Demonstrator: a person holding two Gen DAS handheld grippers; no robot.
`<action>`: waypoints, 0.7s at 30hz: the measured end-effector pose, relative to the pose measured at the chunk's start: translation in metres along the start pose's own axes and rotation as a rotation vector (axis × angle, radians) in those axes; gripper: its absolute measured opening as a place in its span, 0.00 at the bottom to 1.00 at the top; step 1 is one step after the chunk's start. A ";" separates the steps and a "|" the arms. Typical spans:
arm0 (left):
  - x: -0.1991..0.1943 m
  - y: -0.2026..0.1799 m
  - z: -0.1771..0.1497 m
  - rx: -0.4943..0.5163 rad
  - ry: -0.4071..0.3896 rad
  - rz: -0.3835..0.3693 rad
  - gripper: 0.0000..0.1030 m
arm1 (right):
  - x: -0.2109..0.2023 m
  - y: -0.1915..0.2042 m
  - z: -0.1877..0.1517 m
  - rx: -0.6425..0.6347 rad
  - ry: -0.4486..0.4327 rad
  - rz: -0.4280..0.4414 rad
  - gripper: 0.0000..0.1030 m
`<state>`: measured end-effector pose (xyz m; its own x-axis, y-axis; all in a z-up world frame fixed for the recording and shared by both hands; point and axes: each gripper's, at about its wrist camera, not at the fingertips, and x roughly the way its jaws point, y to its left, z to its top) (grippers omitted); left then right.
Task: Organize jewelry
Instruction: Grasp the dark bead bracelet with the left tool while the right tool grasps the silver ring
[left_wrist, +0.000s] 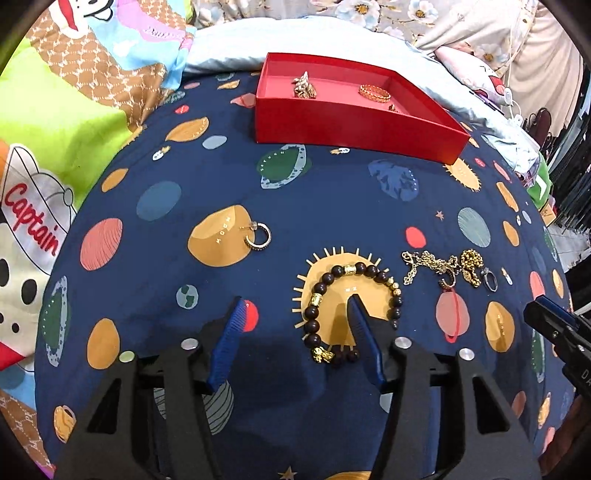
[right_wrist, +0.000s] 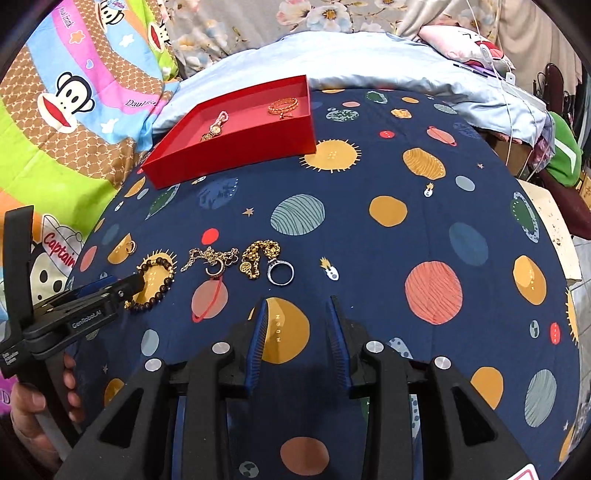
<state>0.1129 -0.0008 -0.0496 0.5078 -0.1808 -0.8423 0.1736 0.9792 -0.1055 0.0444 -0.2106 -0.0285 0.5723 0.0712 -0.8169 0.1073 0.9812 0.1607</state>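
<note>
A dark bead bracelet (left_wrist: 351, 310) with gold charms lies on the space-print sheet. My left gripper (left_wrist: 295, 304) is open, its right finger inside the bracelet's loop, its left finger outside it. A gold hoop earring (left_wrist: 258, 238) lies to the left. Gold chains (left_wrist: 439, 266) and a silver ring (left_wrist: 489, 278) lie to the right. The red box (left_wrist: 351, 122) at the back holds a gold bangle (left_wrist: 375, 92) and a small gold piece (left_wrist: 304, 86). My right gripper (right_wrist: 297, 301) is open and empty, just short of the silver ring (right_wrist: 280, 272) and the chains (right_wrist: 236, 258).
The sheet (right_wrist: 406, 229) covers a rounded bed. A light blue pillow (right_wrist: 351, 62) lies behind the red box (right_wrist: 236, 140). A bright cartoon blanket (right_wrist: 55, 110) is on the left. Clutter and a pale board (right_wrist: 554, 229) sit off the right edge.
</note>
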 end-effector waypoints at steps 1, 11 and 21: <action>0.000 0.000 0.000 0.003 -0.003 0.004 0.48 | 0.000 0.001 0.000 -0.001 0.001 0.001 0.31; 0.000 -0.008 -0.001 0.047 -0.028 -0.003 0.07 | 0.015 0.007 0.001 -0.004 0.025 0.015 0.31; -0.011 -0.010 0.000 0.035 -0.017 -0.092 0.07 | 0.039 0.008 0.015 -0.007 0.031 0.006 0.31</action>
<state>0.1052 -0.0086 -0.0396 0.5028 -0.2717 -0.8206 0.2498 0.9545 -0.1629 0.0800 -0.2030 -0.0506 0.5471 0.0821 -0.8330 0.0987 0.9819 0.1616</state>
